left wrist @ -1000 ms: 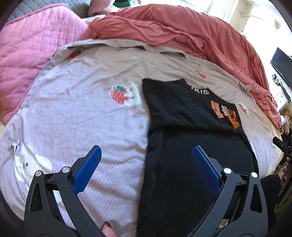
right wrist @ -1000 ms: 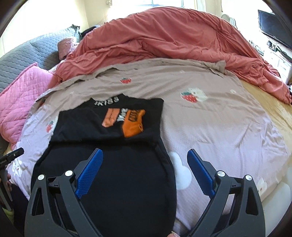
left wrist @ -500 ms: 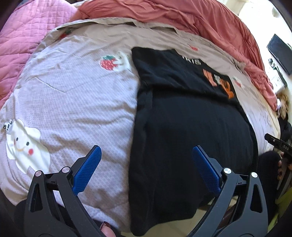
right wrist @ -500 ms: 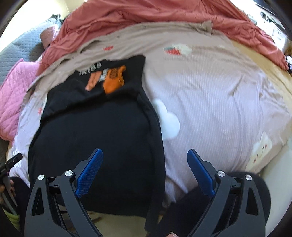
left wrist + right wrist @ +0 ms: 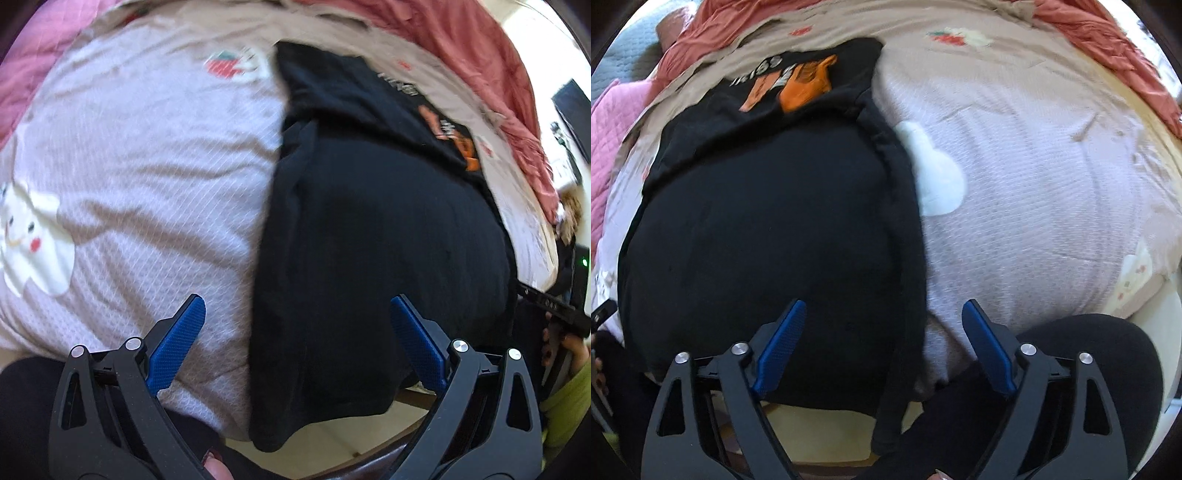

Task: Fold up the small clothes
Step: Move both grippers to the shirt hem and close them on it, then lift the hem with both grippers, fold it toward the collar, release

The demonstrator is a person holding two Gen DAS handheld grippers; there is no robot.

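Note:
A black garment (image 5: pixel 369 240) (image 5: pixel 768 229) with an orange print (image 5: pixel 454 133) (image 5: pixel 805 85) lies flat on the lilac bed sheet (image 5: pixel 147 166) (image 5: pixel 1034 166). Its top part is folded down, and its lower hem hangs over the bed's front edge. My left gripper (image 5: pixel 295 306) is open above the garment's left edge near the hem, touching nothing. My right gripper (image 5: pixel 882 306) hovers over the garment's right edge. Its jaws are closing with that edge between them, and the pads do not press on the cloth.
A salmon duvet (image 5: pixel 461 37) (image 5: pixel 1108 37) is bunched at the far side, and a pink quilted pillow (image 5: pixel 22 74) (image 5: pixel 605 122) lies at the far left. A person's black-clad leg (image 5: pixel 1089 369) stands against the bed's front edge. Floor (image 5: pixel 332 443) shows below the hem.
Both grippers have sunk and tipped downward toward the garment's lower hem, so the bed's front edge and the floor came into view. The right jaws stand narrower than before.

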